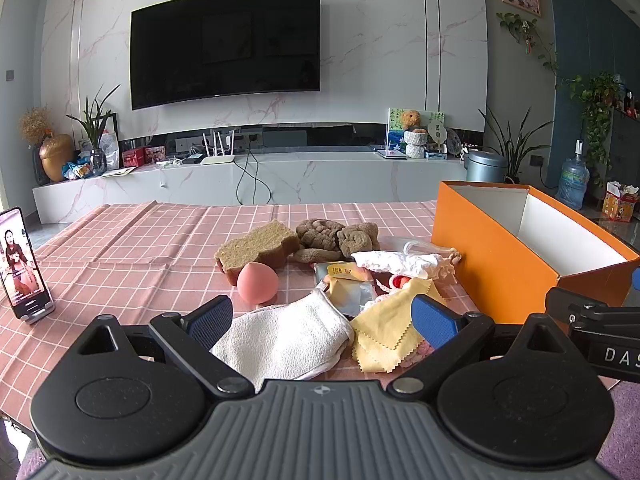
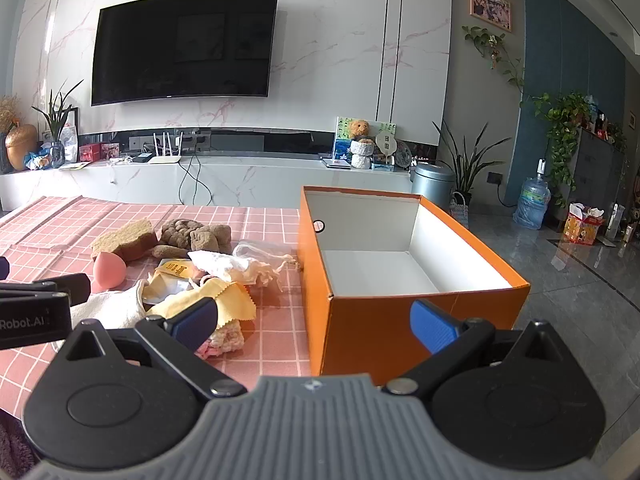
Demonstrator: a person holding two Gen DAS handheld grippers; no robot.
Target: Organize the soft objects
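Both tongs spread, empty. White cloth (image 1: 288, 340) at 12 o'clock overlaps yellow cloth (image 1: 384, 332); risk of snagging both.

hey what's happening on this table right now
A person is holding a two-finger gripper in each hand over a pink checked tablecloth, about to sort a heap of soft things. The left gripper is open above a white towel and a yellow cloth, holding nothing. The right gripper is open too, in front of the orange box, whose visible inside is bare. A pink makeup sponge, a brown sponge and the rest lie on the table.
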